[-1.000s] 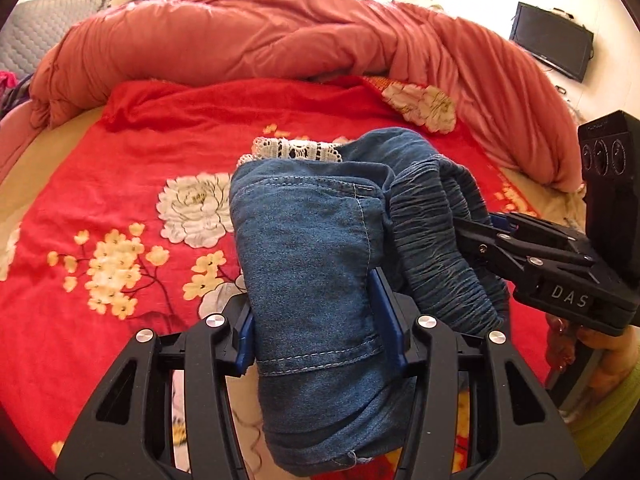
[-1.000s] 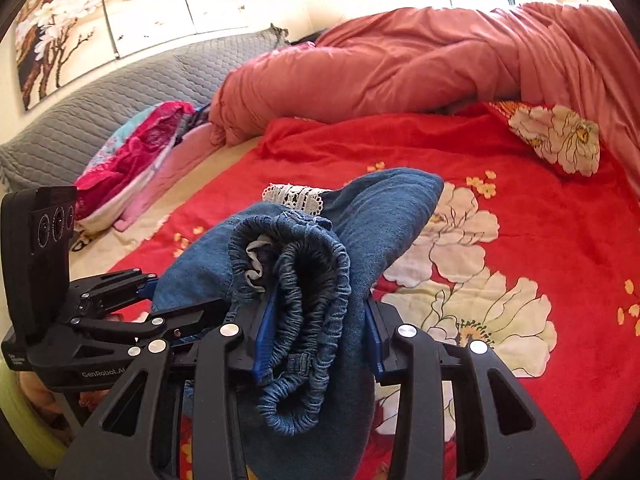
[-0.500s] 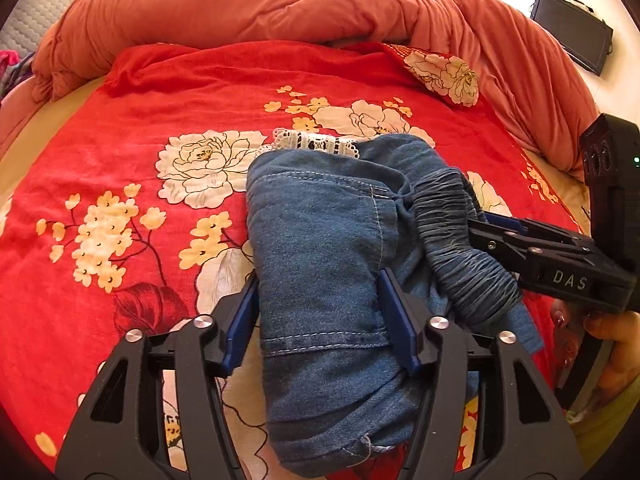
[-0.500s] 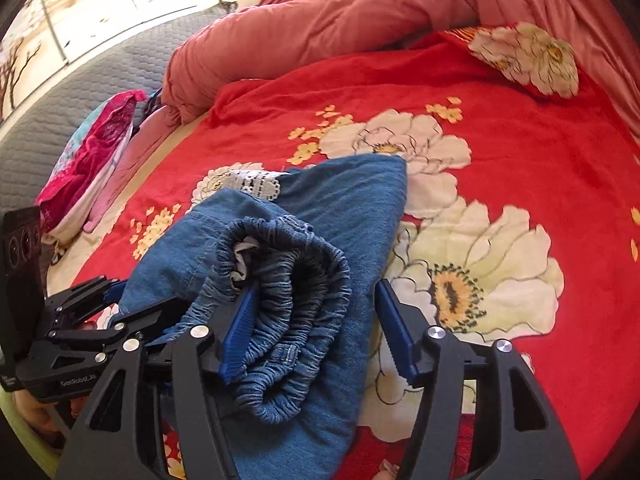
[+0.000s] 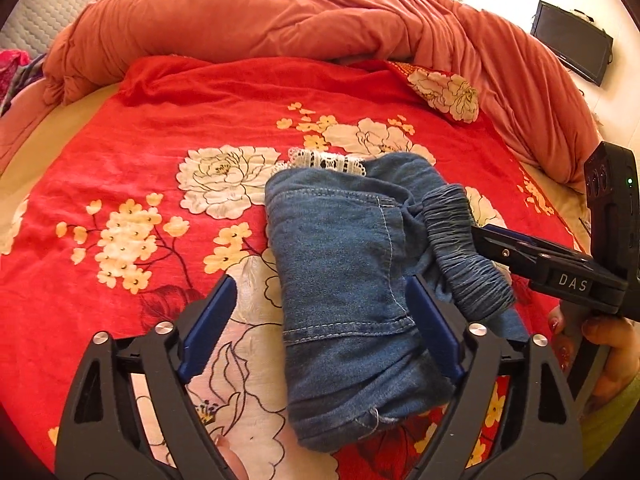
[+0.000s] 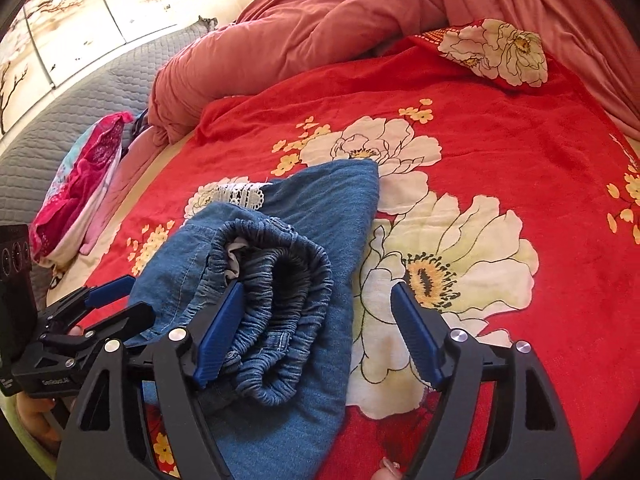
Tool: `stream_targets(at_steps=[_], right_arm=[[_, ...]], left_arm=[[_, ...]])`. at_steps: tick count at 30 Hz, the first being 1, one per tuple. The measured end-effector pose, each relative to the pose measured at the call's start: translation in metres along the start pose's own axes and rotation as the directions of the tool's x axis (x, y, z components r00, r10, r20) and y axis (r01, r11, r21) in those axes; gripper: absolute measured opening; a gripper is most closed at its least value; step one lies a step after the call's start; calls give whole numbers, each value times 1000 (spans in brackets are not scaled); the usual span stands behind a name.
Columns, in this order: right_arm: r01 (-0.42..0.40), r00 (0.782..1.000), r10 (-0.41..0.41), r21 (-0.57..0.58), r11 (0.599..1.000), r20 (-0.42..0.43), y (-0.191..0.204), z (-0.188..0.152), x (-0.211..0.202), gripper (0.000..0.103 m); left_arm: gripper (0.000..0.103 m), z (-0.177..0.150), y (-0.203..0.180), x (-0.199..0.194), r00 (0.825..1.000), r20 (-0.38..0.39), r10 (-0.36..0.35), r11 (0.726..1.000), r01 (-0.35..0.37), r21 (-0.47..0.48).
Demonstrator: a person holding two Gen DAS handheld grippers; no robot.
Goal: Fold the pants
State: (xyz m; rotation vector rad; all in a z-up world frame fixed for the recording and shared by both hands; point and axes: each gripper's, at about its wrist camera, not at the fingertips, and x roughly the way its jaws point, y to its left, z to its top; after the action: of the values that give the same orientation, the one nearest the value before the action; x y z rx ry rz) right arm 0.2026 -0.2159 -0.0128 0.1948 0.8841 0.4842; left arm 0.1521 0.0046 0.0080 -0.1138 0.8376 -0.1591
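Note:
The folded blue denim pants [image 5: 344, 264] lie as a bundle on the red floral blanket [image 5: 160, 128], with white lace trim [image 5: 328, 160] at the far end. My left gripper [image 5: 320, 324] straddles the near end, its jaws opening. The left pad stands clear of the cloth and the right pad [image 5: 432, 328] is at the fold's edge. In the right wrist view my right gripper [image 6: 318, 334] is opening around the gathered elastic waistband [image 6: 280, 292]. Its right pad [image 6: 416, 336] hangs over bare blanket. Each gripper shows in the other's view: the right gripper [image 5: 484, 238], the left gripper [image 6: 128, 300].
A rumpled salmon duvet [image 5: 280, 12] is heaped along the far side of the bed. A pink clothes pile [image 6: 80, 184] rests by the grey quilted headboard [image 6: 60, 112]. A dark screen [image 5: 572, 40] hangs on the right wall. A hand [image 5: 612, 344] holds the right gripper.
Both grippers' jaws have spread wide and let go of the pants. The bundle, held up a second ago, now rests on the blanket.

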Motion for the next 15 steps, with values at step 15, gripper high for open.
stream_targets(at_steps=[15], right_arm=[[59,983,-51,-43,997,175,18,2,-47,95]], left_arm=[[93,-2,0,-24,998,55,-6,1000,6,3]])
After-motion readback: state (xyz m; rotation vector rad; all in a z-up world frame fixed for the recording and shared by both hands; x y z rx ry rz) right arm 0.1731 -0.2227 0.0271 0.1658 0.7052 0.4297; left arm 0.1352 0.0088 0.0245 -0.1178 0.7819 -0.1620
